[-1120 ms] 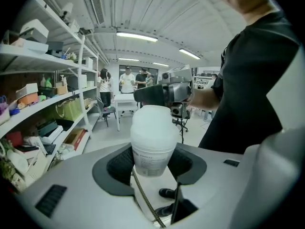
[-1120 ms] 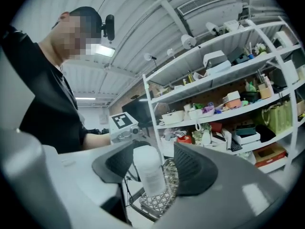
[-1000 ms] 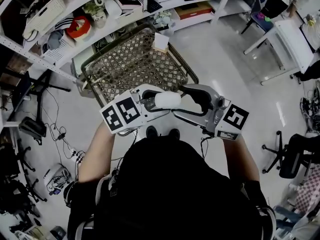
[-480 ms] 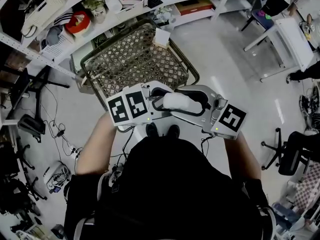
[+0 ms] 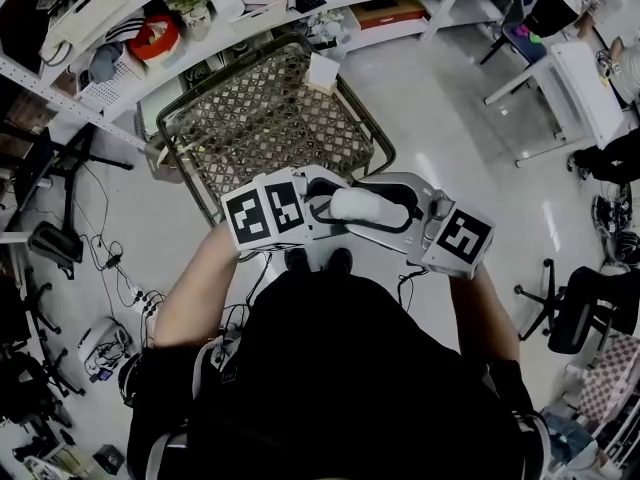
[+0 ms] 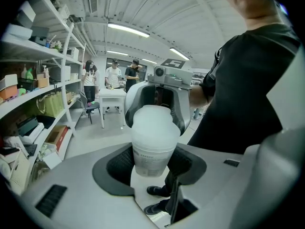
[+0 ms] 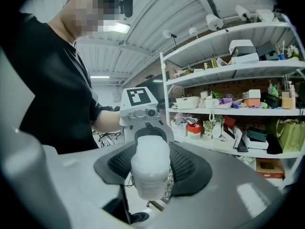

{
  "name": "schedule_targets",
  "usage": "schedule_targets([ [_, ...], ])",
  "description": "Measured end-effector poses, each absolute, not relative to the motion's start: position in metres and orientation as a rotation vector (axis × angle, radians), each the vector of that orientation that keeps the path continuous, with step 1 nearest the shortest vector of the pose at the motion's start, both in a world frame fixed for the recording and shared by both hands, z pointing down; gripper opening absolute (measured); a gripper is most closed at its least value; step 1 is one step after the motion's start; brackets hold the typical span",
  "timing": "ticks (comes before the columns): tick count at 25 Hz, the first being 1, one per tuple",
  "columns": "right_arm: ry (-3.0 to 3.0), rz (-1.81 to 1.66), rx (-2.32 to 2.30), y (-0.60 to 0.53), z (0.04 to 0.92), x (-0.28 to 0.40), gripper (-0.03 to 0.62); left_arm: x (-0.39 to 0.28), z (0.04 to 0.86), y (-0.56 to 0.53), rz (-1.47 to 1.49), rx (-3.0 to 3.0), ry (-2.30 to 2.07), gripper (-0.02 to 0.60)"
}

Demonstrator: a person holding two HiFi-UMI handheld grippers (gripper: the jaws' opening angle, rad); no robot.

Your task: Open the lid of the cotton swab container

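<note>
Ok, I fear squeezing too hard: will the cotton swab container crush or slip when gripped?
The cotton swab container looks like frosted plastic: probably light, and may flex under hard pressure. Its smooth round wall could twist or slip in a grip.

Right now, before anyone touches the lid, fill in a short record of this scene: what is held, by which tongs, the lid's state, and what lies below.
object: cotton swab container, white, held in the air on its side
left tongs: closed on the labelled end of the body
right tongs: pads against the opposite end
lid: no gap shows; it looks still on
below: wire basket, under and ahead of both tongs
</note>
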State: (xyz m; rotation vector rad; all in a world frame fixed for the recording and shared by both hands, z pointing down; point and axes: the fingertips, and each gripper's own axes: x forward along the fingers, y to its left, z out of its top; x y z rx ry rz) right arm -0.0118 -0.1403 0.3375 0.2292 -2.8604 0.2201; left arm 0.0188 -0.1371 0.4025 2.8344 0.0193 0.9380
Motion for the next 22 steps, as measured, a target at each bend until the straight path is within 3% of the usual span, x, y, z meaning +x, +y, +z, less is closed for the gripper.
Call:
schedule_targets([
  [9, -2.809, -0.02, 0.264, -0.153, 0.335, -0.014, 0.226, 0.016, 0.403, -0.151, 0.855, 2.765, -0.025, 0.196],
  [17, -2.977, 0.073, 0.304, -0.157, 0.3, -0.003, 0.227, 0.011, 0.396, -0.173, 0.928, 2.834, -0.163, 0.196],
  [22, -3.057, 0.102, 0.277, -0.152, 0.286, 0.007, 0.133, 0.012, 0.392, -0.186, 0.881, 2.816, -0.242, 0.196],
])
